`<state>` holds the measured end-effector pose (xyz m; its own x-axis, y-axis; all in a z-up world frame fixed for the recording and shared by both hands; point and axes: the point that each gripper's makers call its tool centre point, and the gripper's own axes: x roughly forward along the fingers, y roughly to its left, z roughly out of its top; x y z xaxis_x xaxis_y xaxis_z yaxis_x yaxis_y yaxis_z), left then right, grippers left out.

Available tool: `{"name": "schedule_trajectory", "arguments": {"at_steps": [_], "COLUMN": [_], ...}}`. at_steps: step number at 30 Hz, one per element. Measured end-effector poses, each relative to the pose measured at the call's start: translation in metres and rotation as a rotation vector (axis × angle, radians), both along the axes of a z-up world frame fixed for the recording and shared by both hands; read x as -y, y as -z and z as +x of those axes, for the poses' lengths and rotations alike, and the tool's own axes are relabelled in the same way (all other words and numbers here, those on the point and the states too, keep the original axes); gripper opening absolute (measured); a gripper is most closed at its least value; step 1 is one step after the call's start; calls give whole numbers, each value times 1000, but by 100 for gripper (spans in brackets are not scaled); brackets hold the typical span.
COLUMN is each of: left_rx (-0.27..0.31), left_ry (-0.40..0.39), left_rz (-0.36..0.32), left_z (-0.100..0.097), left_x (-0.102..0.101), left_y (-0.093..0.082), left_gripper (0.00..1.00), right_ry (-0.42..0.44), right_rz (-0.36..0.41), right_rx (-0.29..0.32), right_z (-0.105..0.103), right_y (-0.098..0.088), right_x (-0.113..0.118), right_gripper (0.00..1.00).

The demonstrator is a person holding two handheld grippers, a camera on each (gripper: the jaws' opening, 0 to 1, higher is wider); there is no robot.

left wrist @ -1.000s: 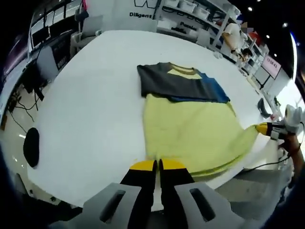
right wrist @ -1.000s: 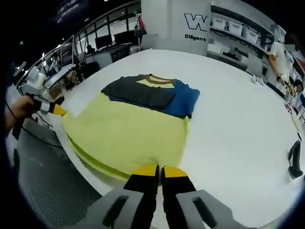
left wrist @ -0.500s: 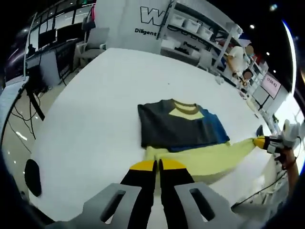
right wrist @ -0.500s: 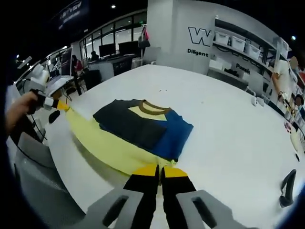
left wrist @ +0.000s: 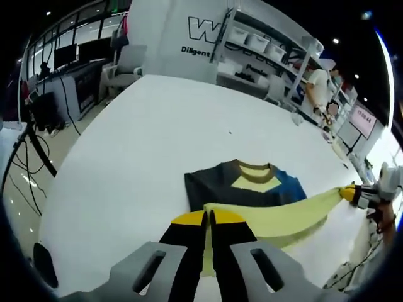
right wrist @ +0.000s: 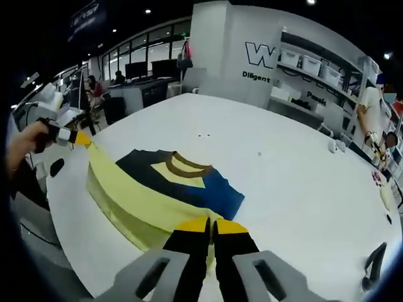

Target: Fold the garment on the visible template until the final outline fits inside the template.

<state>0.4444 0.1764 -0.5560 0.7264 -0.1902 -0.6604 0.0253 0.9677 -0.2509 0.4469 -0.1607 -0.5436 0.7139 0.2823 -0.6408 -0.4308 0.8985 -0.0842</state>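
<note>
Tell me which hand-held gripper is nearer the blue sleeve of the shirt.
Right. The right hand-held gripper pinches the yellow hem just below the blue sleeve. The left hand-held gripper holds the hem on the dark grey sleeve side, farther from the blue.

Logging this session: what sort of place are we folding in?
Probably a robotics lab or workshop: a big white table, storage shelves with bins, and desks with monitors behind.

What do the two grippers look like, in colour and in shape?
Both look the same. The left gripper has two narrow black jaws with yellow tips, rising from light grey bases with slot-shaped openings. The right gripper has the same black jaws, yellow tips and grey slotted bases. Seen from across the table, each shows a yellow tip on a white body.
</note>
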Motion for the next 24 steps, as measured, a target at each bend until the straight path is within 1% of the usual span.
{"name": "schedule_trajectory", "arguments": {"at_steps": [4,6,7,8,9,10,12,13,14,15,18,20,21,24], "left_rx": [21,27,28,31,34,33,36,37,36,35,48,38,36,28], "left_ry": [-4,-10,-9,-10,-14,-13,-22,-26,-32,-38,-39,-47,-50,-55], "left_rz": [8,16,14,13,17,18,30,32,33,34,26,31,29,32], "left_z": [25,32,42,44,52,54,65,69,73,76,88,96,99,107], "left_x": [2,1,2,2,3,4,5,5,4,3,4,3,2,2], "left_y": [-2,-2,-1,-1,0,1,6,8,11,13,19,27,32,41], "left_gripper": [2,2,2,2,2,2,2,2,2,2,2,2,2,2], "right_ry": [14,20,28,29,31,34,47,61,65,76,95,102,108,114], "right_rz": [5,-4,-17,-18,-20,-17,0,8,8,7,-7,-25,-37,-45], "right_rx": [5,8,5,7,9,9,6,2,1,-5,-9,-8,-20,-22], "right_z": [22,33,38,42,46,48,55,63,65,71,79,87,90,99], "right_y": [0,1,3,4,5,5,8,11,12,15,20,25,30,37], "right_x": [-5,-6,-4,-4,-3,-3,-2,-1,0,0,2,3,4,5], "right_gripper": [0,0,0,0,0,0,0,0,0,0,0,0,0,0]}}
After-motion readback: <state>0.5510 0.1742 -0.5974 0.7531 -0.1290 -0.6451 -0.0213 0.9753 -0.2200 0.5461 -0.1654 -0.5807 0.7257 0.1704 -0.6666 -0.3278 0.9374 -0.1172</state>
